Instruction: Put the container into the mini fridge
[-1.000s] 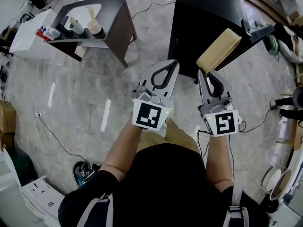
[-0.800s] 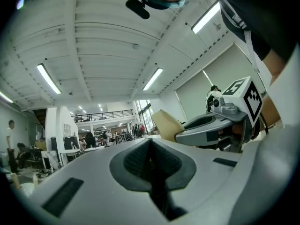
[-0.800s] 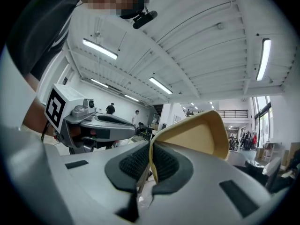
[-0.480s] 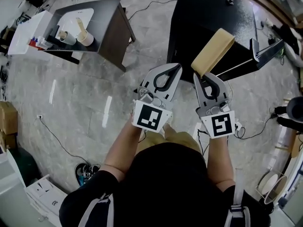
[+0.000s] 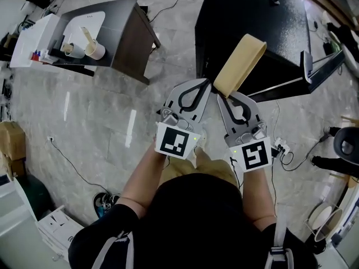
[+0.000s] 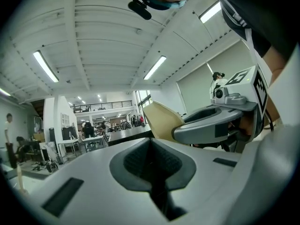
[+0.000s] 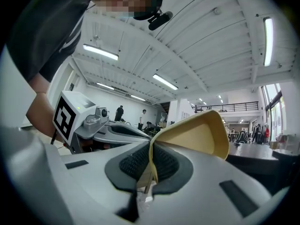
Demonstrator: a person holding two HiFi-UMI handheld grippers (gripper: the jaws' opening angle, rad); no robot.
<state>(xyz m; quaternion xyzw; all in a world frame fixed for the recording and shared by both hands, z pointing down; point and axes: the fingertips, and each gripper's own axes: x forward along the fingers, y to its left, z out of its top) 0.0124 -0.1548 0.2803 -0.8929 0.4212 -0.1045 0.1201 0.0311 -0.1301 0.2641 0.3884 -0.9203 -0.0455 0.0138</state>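
A tan, flat open container (image 5: 240, 65) sticks out forward and tilted from my right gripper (image 5: 223, 98), which is shut on its rim. In the right gripper view the rim sits pinched between the ribbed pads (image 7: 164, 165) and the container (image 7: 199, 135) fans out ahead. My left gripper (image 5: 204, 82) is just to the left, shut with nothing in it. The left gripper view shows its dark pads (image 6: 136, 161) meeting, with the container (image 6: 161, 121) and right gripper (image 6: 218, 125) alongside. The black mini fridge (image 5: 263, 27) stands just ahead, the container over its near edge, its door (image 5: 321, 67) swung open at the right.
A dark side table (image 5: 126, 32) with cups (image 5: 94, 49) stands at the upper left, next to a white table (image 5: 31, 41). Cables and a power strip (image 5: 280, 148) lie on the marble floor. Boxes (image 5: 11, 144) sit at the far left.
Both grippers and the container have come closer to the fridge, which now fills more of the head view. The container's far end now overlaps the fridge's top. Both grips look unchanged.
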